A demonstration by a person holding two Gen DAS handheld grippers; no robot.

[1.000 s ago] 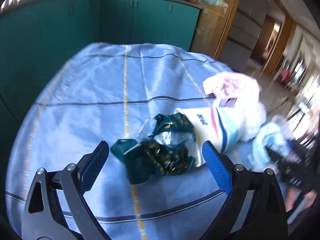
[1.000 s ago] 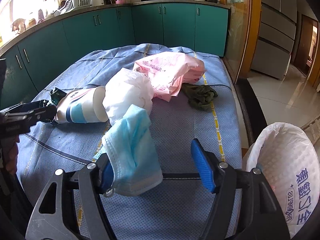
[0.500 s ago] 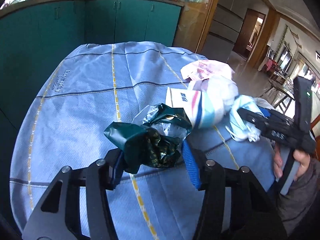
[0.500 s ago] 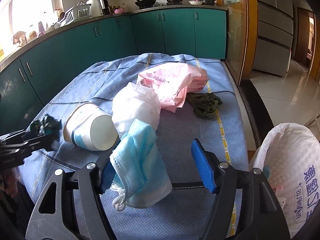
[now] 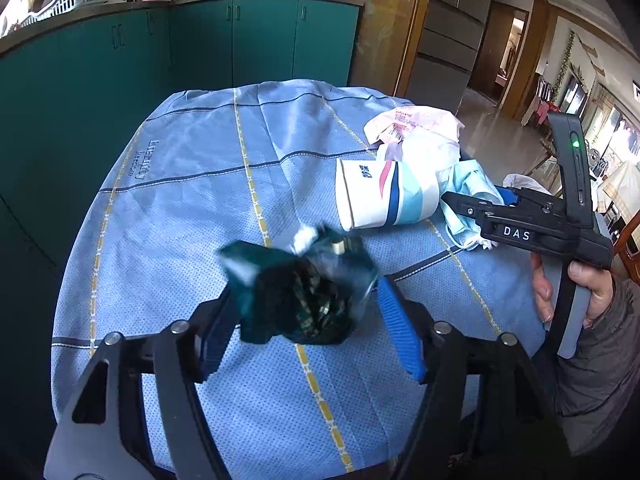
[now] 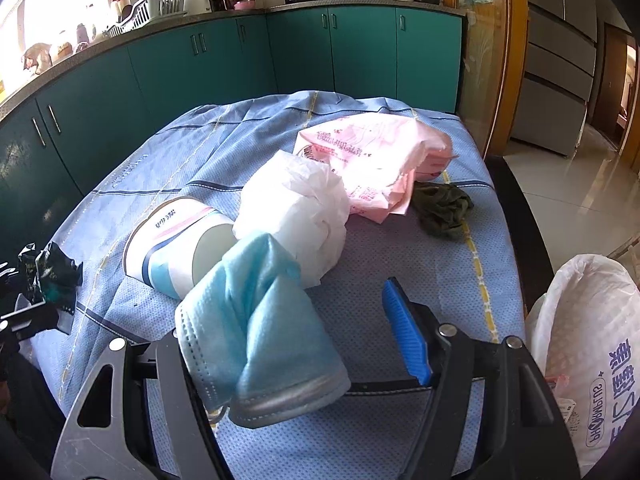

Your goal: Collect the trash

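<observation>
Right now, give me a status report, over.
Left gripper opening, green wrapper between jaws. Right gripper open, blue mask draped on one finger. Bin bag unobstructed.

Tablecloth (image 6: 400,280) is light blue with dotted texture, crossed by yellow dashed and dark navy lines. Crumpled wrapper (image 5: 296,288) is dark green, gold specks, silver inside. Paper cup (image 6: 176,248) is white with pink, navy and sky-blue stripes. Face mask (image 6: 260,320) pale blue. Plastic bag (image 6: 376,152) pink with red print, rag (image 6: 440,208) olive, cabinets (image 6: 224,64) teal.
</observation>
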